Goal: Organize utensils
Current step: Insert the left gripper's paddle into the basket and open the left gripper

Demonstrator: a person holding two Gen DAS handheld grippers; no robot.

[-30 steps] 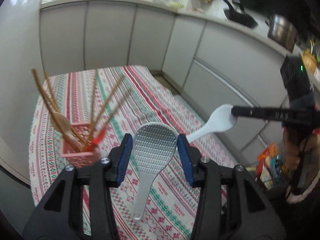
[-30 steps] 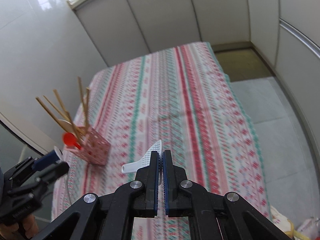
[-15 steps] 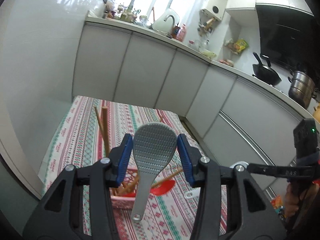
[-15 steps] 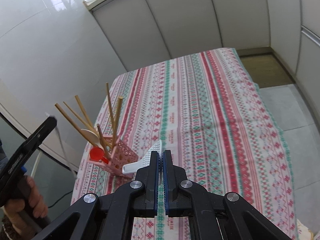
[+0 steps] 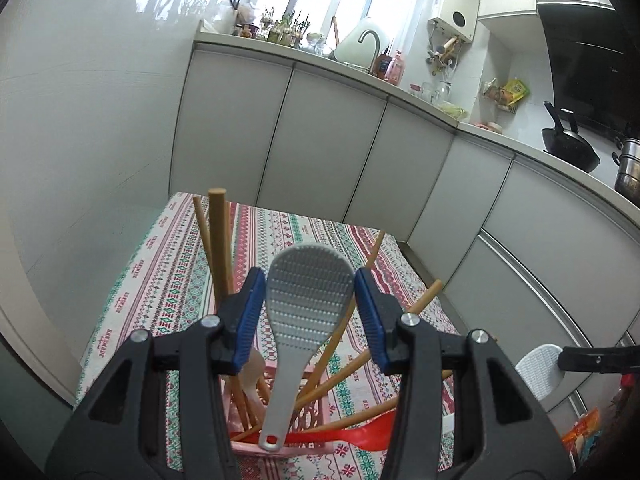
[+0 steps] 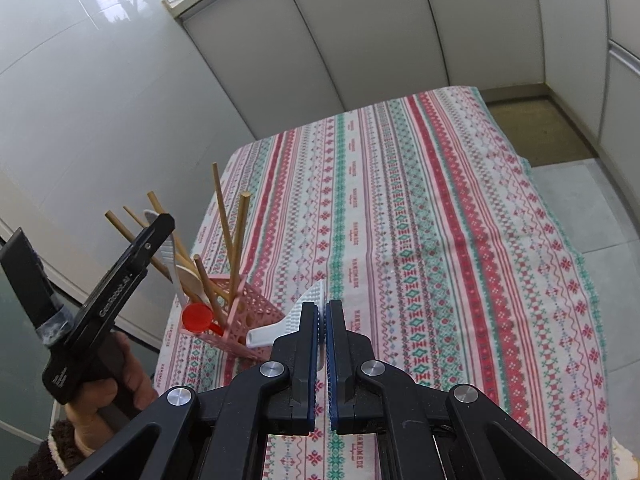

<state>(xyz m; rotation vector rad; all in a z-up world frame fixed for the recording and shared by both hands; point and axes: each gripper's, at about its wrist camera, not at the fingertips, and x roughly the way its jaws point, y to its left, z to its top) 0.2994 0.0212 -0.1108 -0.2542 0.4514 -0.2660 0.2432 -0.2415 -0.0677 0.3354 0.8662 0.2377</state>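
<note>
**Meanwhile, two rice paddles held over the pink basket**

Clearly gripped, the grey ridged plastic rice paddle (image 5: 310, 300) stands head up between the blue pads of the left hand-held gripper (image 5: 310, 304), which is partly open and closed against the edges of its blade. Its handle hangs down, the end with the hanging hole sitting in front of the pink perforated plastic utensil basket (image 6: 256, 312). That basket stands on the worktop covered with a red, green and white striped cloth (image 6: 440, 220), near its left edge in the right wrist view. Wooden chopsticks (image 6: 236, 236) fan out of the basket, together with a red plastic spoon (image 5: 360, 434) and a pale wooden spoon (image 6: 190, 276).

The right hand-held gripper (image 6: 322, 332) is pinched nearly closed on the white dotted plastic rice paddle (image 6: 298, 316), seen edge on, handle pointing toward the basket.

Much of the basket is hidden behind the left gripper's black fingers. Whether the grey handle has entered the basket cannot be told. A hand (image 6: 116, 392) holding the left gripper is cut off at the frame corner.
</note>
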